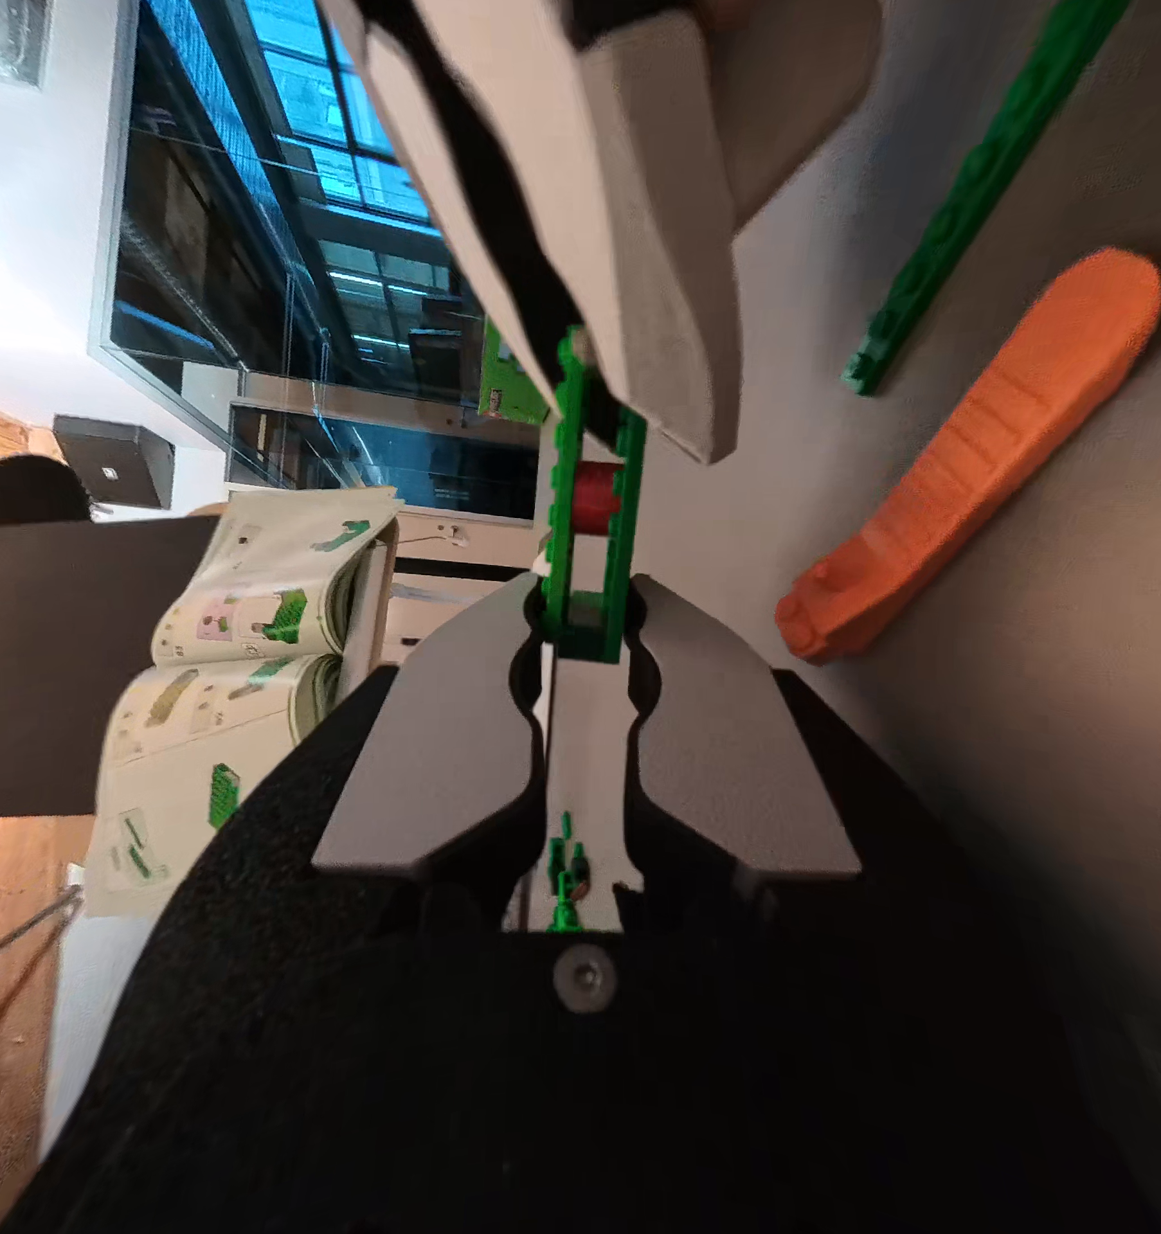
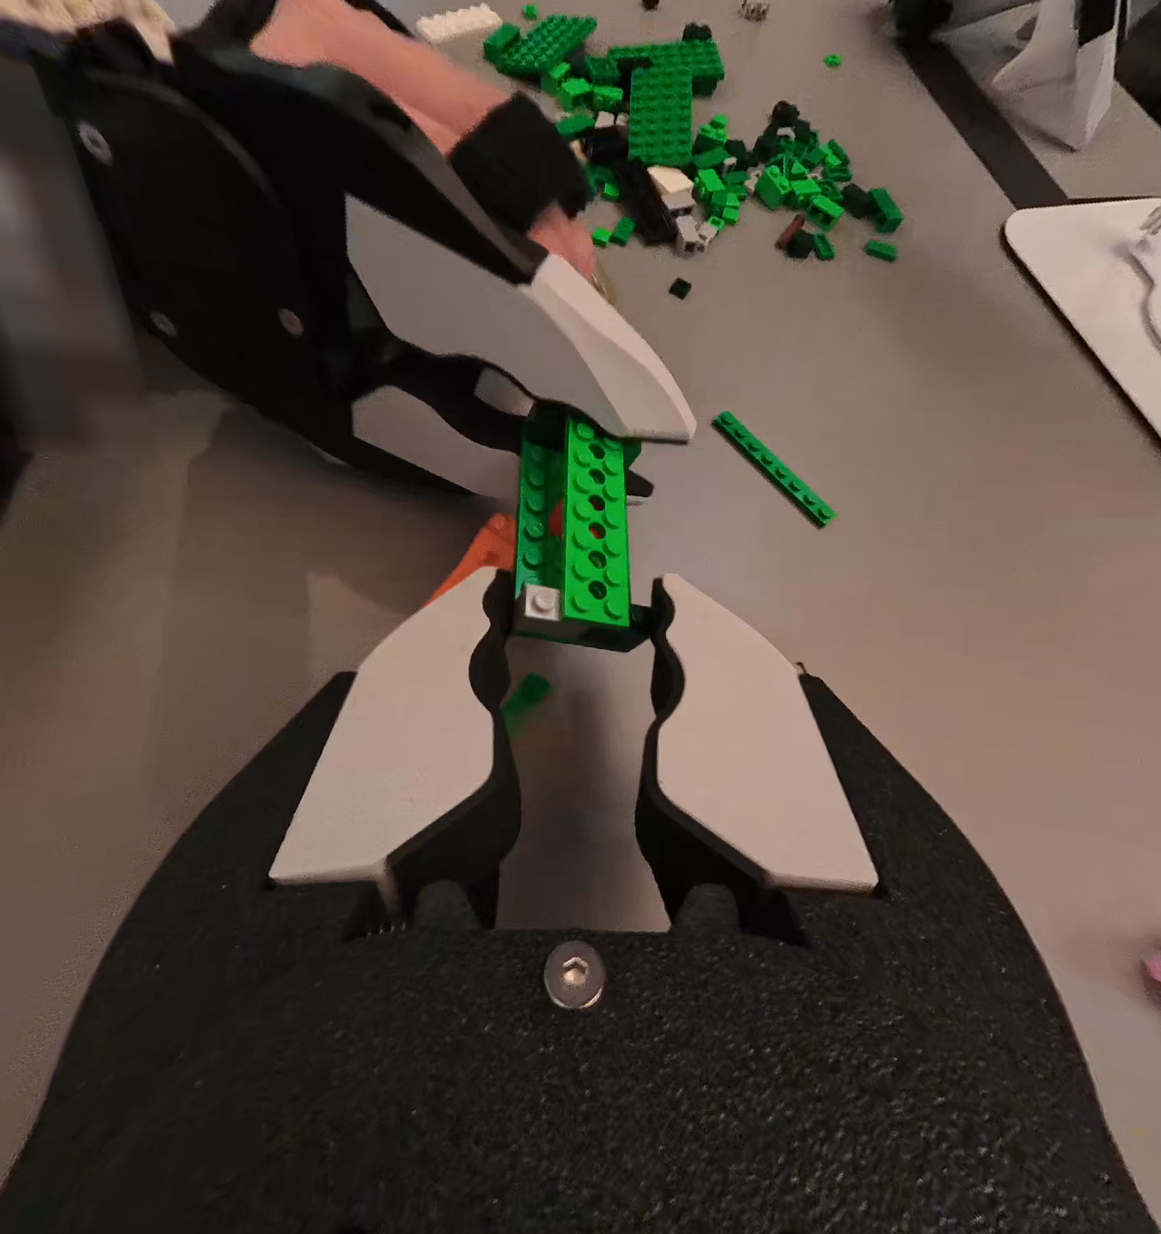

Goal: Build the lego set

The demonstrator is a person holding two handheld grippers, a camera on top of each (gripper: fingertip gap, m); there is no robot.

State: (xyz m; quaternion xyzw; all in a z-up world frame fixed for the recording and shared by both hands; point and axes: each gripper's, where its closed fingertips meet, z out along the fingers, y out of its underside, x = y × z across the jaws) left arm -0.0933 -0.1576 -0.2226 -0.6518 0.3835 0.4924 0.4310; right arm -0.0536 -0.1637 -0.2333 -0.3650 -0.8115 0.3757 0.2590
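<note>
The left tool (image 1: 581, 618) and right tool (image 2: 574, 611) each pinch an opposite end of the green lego assembly (image 2: 574, 534), held above the grey counter (image 2: 898, 668). The build looks barely begun: two long green pieces with a red part between, while a large loose brick pile (image 2: 698, 133) waits. The counter beneath offers open room; a green strip (image 2: 771, 467) lies just beside, the orange separator (image 1: 978, 467) close underneath.
</note>
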